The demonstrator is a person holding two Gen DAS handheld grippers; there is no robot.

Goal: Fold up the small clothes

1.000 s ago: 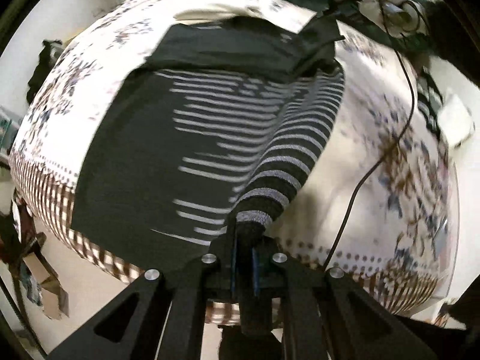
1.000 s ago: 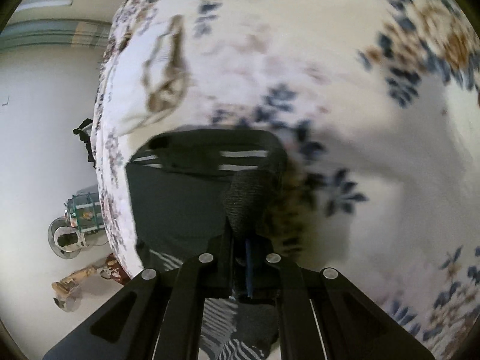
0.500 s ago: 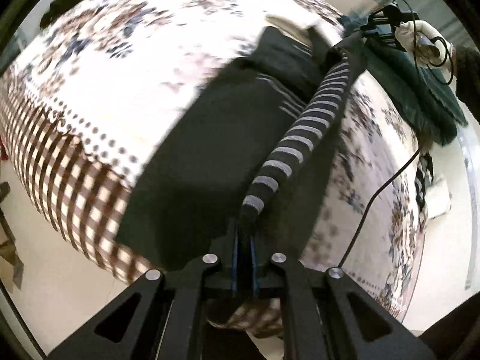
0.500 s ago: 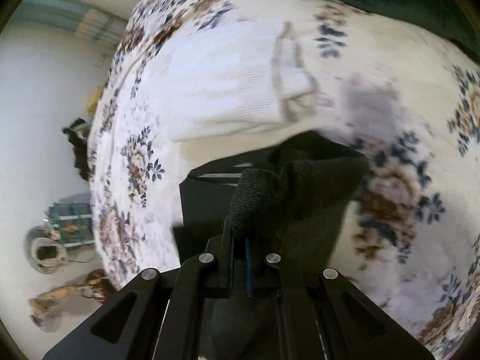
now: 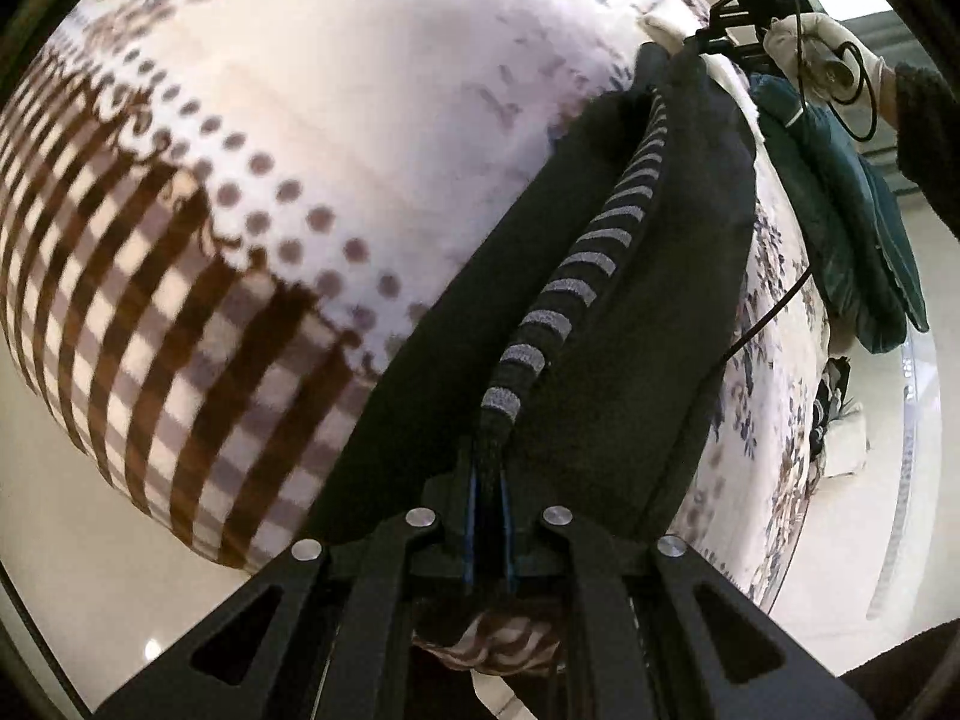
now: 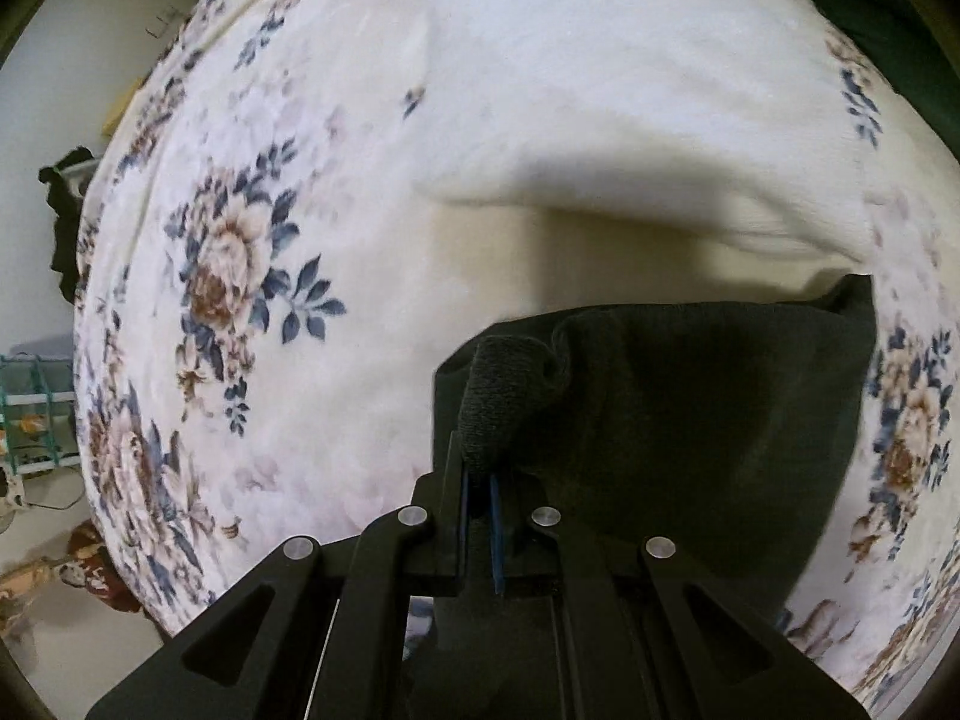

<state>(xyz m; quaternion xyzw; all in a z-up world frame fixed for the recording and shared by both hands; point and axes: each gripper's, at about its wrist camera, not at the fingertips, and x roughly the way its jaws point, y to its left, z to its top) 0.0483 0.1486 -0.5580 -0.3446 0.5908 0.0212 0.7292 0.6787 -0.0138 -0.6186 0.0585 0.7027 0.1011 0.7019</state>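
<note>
Dark garment held at both ends over the flowered bedspread.

The dark garment [image 5: 600, 300], with a grey-striped edge, hangs stretched between the two grippers above the bedspread [image 5: 360, 120]. Left gripper [image 5: 491, 480]: fingers pressed together, pinching the striped edge. Right gripper [image 6: 477, 480]: fingers pinching a dark knit fold of the garment [image 6: 690, 420]. A gloved hand [image 5: 822, 54] holds the right gripper. A white cloth [image 6: 630, 120] and a teal cloth [image 5: 852, 222] lie on the bedspread beyond; a black cable [image 5: 756, 324] runs alongside.

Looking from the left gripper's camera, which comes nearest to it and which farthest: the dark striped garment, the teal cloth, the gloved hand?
1. Dark striped garment, clamped in the left gripper.
2. Teal cloth, right side.
3. Gloved hand, top right corner.
</note>
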